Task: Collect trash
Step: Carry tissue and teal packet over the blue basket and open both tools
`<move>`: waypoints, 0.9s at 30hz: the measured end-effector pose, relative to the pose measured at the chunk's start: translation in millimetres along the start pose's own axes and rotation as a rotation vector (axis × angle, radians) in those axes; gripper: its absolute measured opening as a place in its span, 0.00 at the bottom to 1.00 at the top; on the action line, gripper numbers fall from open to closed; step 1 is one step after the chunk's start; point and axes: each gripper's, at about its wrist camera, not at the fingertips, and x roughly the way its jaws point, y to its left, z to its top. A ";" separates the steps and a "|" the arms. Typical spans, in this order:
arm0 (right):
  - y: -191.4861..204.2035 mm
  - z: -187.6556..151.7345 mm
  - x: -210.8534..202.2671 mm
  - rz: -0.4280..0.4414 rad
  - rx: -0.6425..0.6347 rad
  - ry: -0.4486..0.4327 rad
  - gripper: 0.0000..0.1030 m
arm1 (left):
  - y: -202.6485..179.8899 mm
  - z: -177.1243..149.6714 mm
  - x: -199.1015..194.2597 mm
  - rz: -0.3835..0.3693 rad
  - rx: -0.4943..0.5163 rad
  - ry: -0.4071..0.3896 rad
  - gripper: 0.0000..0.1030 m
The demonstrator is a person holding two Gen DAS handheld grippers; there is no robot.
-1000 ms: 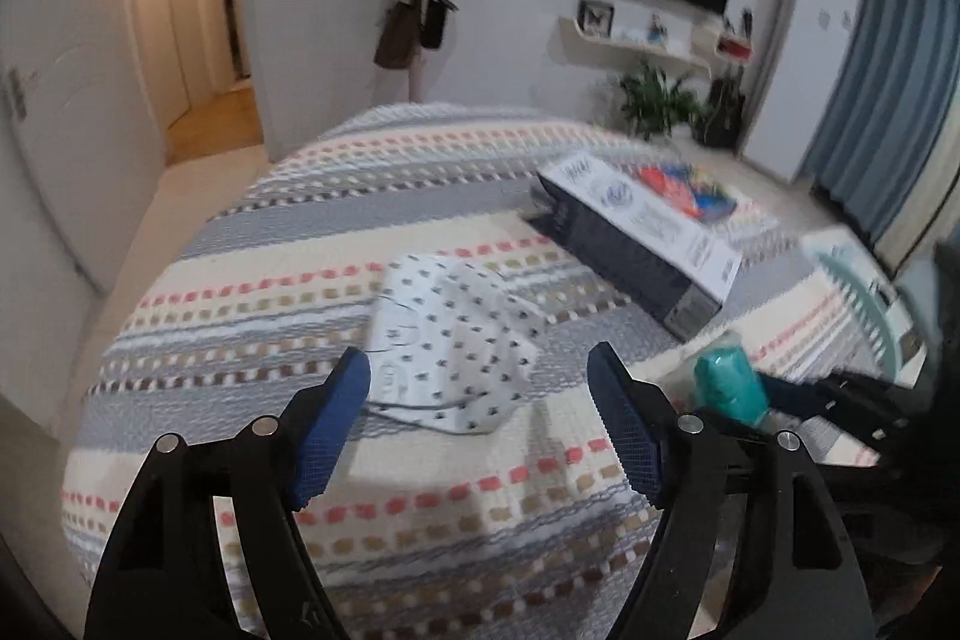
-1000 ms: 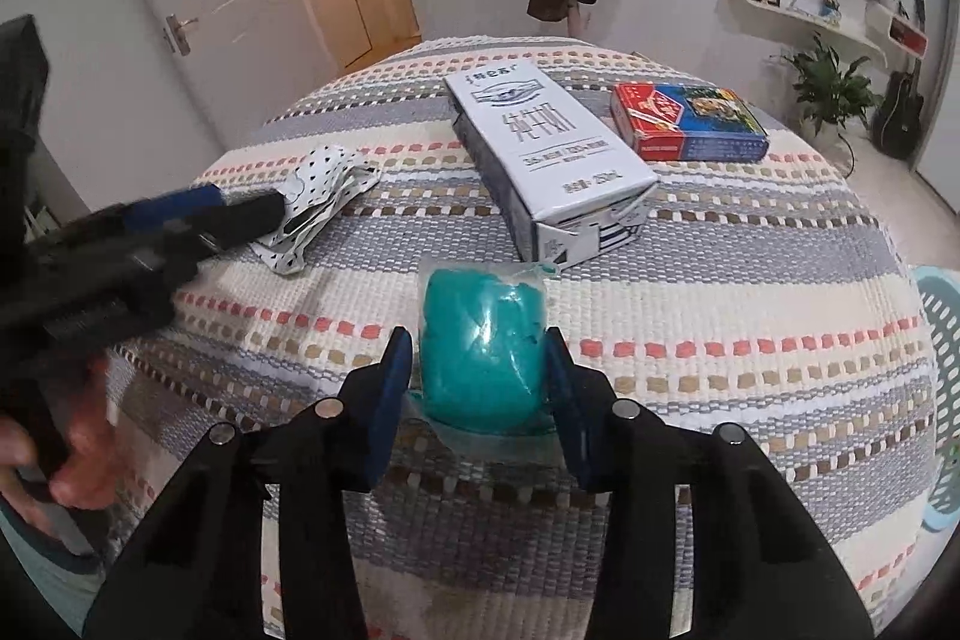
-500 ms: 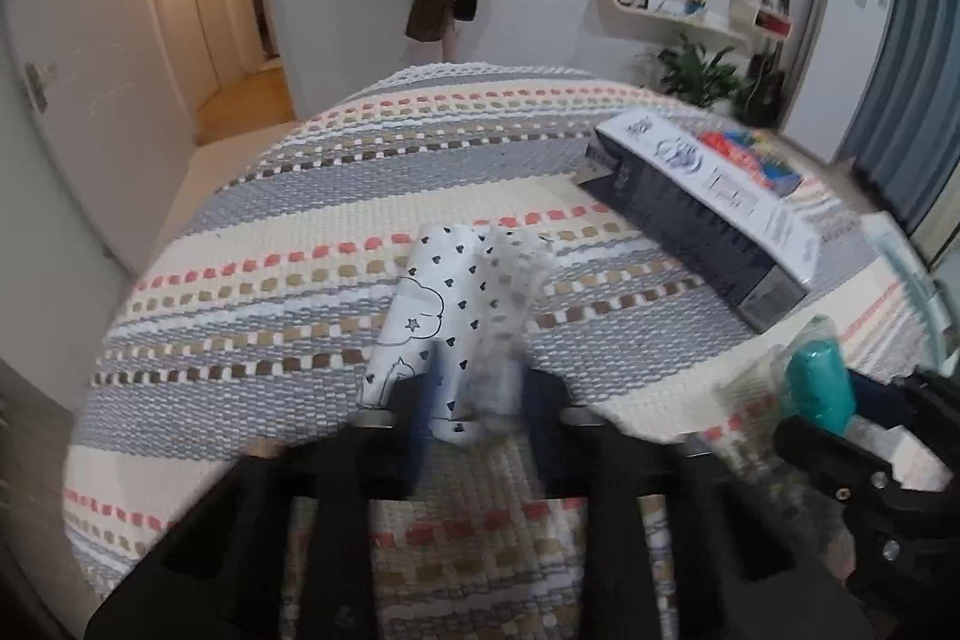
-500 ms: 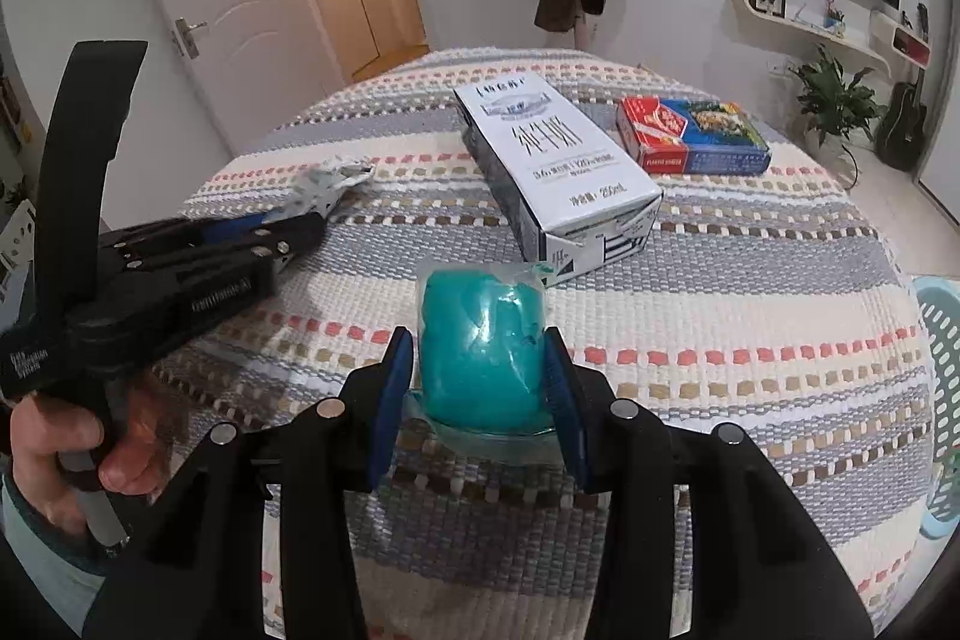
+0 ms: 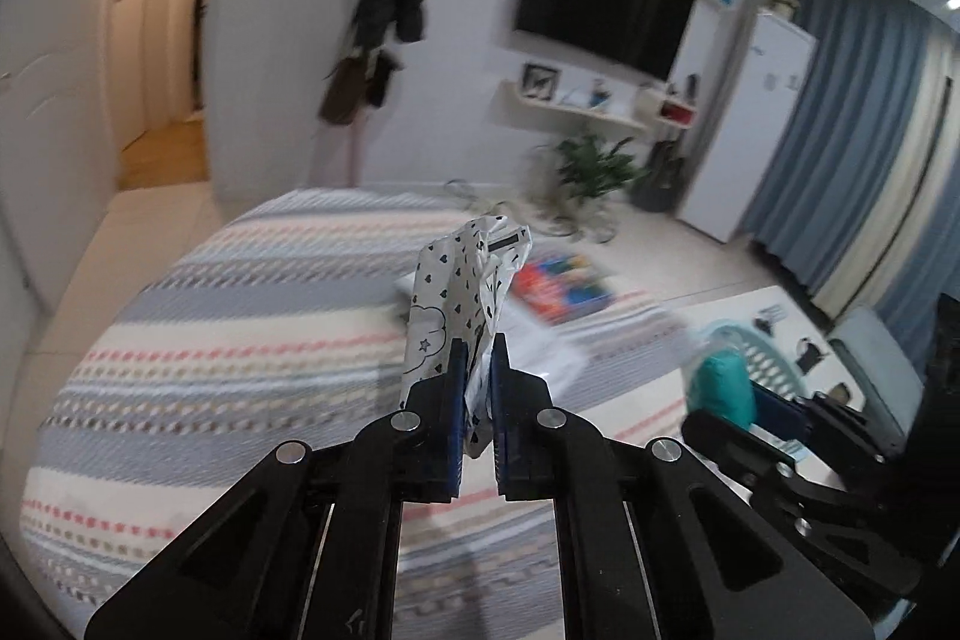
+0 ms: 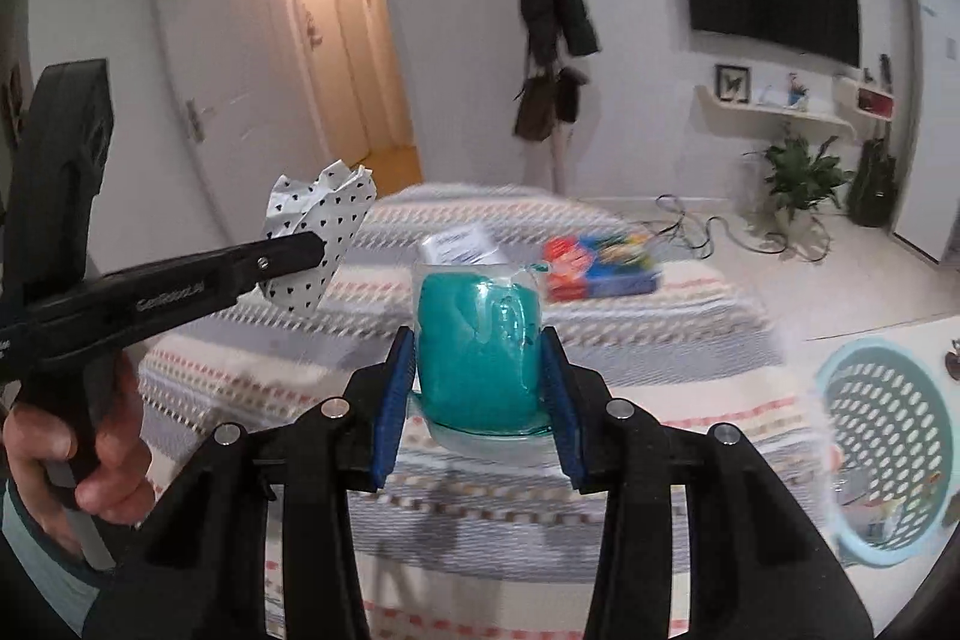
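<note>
Two hand-held grippers hang above a round table draped in a striped woven cloth (image 6: 690, 340), each carrying a piece of trash clear of the surface. The left gripper (image 5: 478, 364) is clamped tight on a crumpled white wrapper printed with small black hearts (image 5: 465, 280), which stands up out of the pinched pads with its long axis roughly vertical. The right gripper (image 6: 480, 370) squeezes a teal lump sealed in clear plastic film (image 6: 480, 349), its blue pads (image 6: 396, 388) pressing both flanks. The relation that matters now is the pale blue perforated basket (image 6: 876, 436), which sits low, off the table's edge, at the lower right of the right wrist view, some discarded bits already visible inside. It lies to the right of both grippers and below them, and the right gripper appears the nearer of the two, with the left trailing on the far side. A swing rightward and downward looks like the likely next move, right hand probably first. A white carton (image 6: 462, 244) and a red-and-blue box (image 6: 600, 262) lie on the cloth beyond, blurred.
</note>
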 end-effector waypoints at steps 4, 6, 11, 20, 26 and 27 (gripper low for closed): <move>-35.3 7.9 -18.1 -0.059 0.039 -0.038 0.37 | -43.6 11.8 11.7 -0.068 0.041 -0.008 0.05; -58.0 10.2 -25.7 -0.100 0.063 -0.050 0.37 | -64.8 14.7 19.8 -0.090 0.067 -0.003 0.05; -123.4 12.5 -39.7 -0.202 0.142 -0.061 0.37 | -123.3 19.0 53.0 -0.144 0.132 0.032 0.05; -248.5 -21.8 -39.4 -0.385 0.334 0.056 0.37 | -211.2 -0.6 132.7 -0.229 0.204 0.166 0.05; -311.0 -63.0 -22.0 -0.445 0.455 0.191 0.40 | -261.3 -26.7 180.0 -0.282 0.270 0.260 0.05; -318.1 -70.7 -21.0 -0.449 0.472 0.208 0.40 | -266.0 -30.2 184.9 -0.288 0.277 0.272 0.05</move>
